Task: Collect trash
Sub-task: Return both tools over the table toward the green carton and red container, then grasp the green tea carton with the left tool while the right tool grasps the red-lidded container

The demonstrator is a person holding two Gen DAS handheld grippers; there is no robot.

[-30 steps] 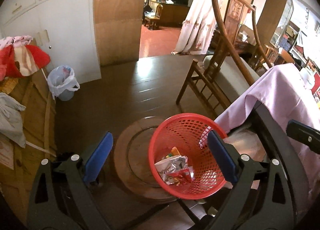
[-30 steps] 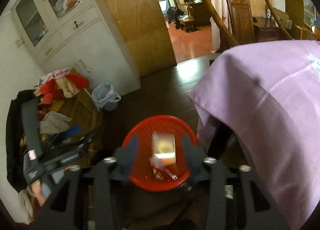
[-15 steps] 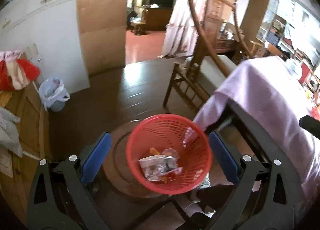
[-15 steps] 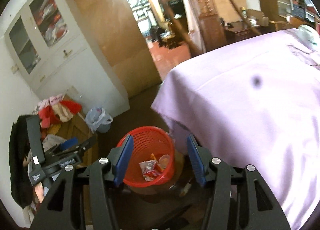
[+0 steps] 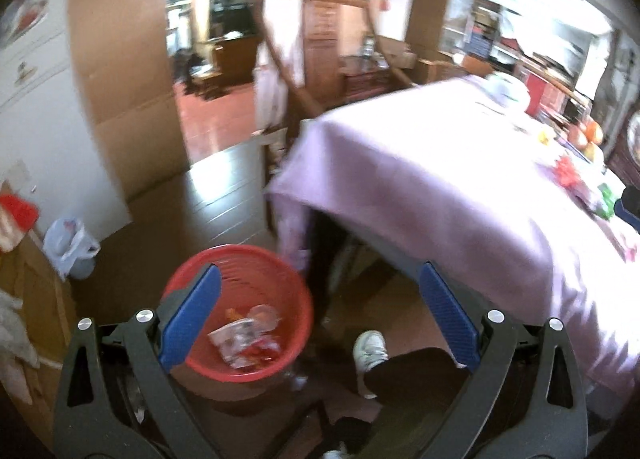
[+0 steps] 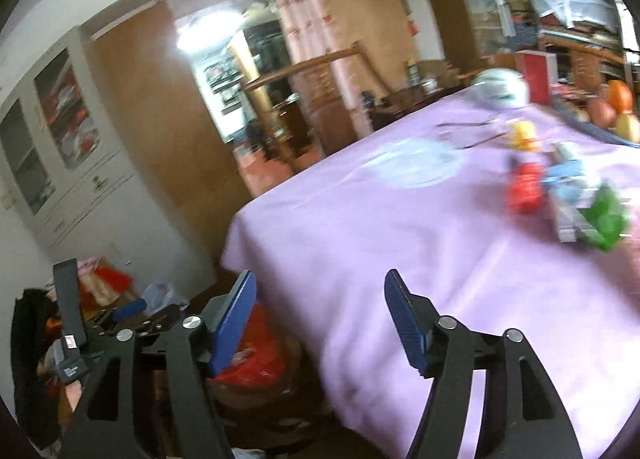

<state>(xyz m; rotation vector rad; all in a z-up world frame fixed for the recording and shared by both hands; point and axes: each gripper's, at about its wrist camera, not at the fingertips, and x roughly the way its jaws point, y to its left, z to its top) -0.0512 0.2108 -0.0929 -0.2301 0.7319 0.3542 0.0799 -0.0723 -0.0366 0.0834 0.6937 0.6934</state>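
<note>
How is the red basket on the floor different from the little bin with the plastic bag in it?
The red basket is bright red with mesh walls; the small bin is pale and lined with a whitish plastic bag. The red basket looks wider than the small bin. Wrappers show inside the red basket; what the small bin holds cannot be seen. Both stand upright on the dark floor.

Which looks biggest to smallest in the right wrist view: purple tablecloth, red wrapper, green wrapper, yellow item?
1. purple tablecloth, by far.
2. green wrapper and red wrapper: alike, and blurred, so unranked.
3. yellow item, though it lies farther from the camera.
</note>
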